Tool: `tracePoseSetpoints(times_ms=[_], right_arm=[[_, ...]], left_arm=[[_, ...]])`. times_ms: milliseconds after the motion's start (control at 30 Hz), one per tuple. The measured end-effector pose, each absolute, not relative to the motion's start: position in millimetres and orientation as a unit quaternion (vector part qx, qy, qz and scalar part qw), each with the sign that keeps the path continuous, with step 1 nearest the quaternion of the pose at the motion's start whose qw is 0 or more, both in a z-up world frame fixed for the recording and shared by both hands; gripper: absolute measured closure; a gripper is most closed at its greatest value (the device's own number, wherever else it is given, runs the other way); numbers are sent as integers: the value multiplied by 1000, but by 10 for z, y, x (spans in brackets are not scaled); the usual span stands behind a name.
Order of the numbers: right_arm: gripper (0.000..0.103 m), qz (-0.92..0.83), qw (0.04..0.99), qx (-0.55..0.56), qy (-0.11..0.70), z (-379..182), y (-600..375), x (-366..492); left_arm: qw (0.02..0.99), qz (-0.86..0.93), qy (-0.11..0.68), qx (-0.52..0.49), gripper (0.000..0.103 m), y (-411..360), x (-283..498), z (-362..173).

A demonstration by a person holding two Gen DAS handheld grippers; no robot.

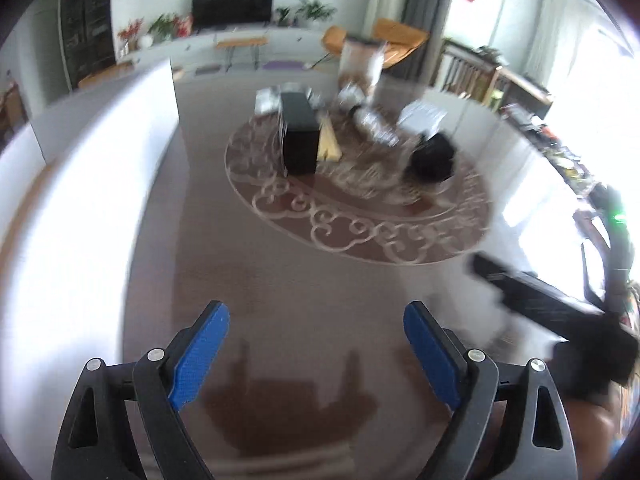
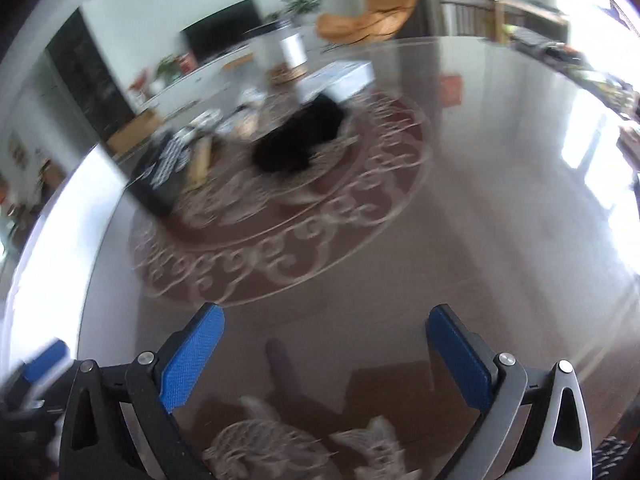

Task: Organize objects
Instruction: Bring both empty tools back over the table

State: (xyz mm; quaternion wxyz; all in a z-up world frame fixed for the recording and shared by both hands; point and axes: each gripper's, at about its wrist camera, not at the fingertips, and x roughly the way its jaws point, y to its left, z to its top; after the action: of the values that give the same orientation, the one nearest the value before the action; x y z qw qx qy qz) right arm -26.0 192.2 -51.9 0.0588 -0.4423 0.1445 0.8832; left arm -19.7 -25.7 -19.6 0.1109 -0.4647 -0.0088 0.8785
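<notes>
A round glass table (image 1: pixel 300 280) carries a patterned turntable (image 1: pixel 360 216) with a cluster of blurred objects. Among them stand a tall black box (image 1: pixel 300 136), a pale wooden piece (image 1: pixel 330 142) beside it, a black pouch-like lump (image 1: pixel 434 158) and a white box (image 1: pixel 422 116). My left gripper (image 1: pixel 316 310) hangs open over bare glass in front of the turntable, nothing between its blue pads. My right gripper (image 2: pixel 326 311) is also open and empty, with the black lump (image 2: pixel 304 140), white box (image 2: pixel 336 78) and black box (image 2: pixel 160 172) farther ahead. One right finger (image 1: pixel 532 296) shows at the left view's right edge.
A pale cylindrical container (image 1: pixel 360 60) stands at the turntable's far side. Behind the table are orange chairs (image 1: pixel 396 36), a low white cabinet with a TV (image 1: pixel 232 4) and plants. A white panel (image 1: pixel 100 140) lies left; bright windows and a cluttered shelf (image 1: pixel 560 152) lie right.
</notes>
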Motion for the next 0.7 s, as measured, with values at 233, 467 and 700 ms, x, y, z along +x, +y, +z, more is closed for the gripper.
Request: tracePoseSetpoints(times_ms=[233,467,700], right_arm=[[1,881,94,-447,123,-600,2022,-310],[0,880,97,-451,111,-620,1964,-346],[0,879,105,-458,82,-652,1878,-374]], left_arm=[[65,888,38,-453,9,-81,-525,-492],[43,889,23,-456,0,-39,-887,-501],[41,888,22,-457,0,-39,-949,-494]])
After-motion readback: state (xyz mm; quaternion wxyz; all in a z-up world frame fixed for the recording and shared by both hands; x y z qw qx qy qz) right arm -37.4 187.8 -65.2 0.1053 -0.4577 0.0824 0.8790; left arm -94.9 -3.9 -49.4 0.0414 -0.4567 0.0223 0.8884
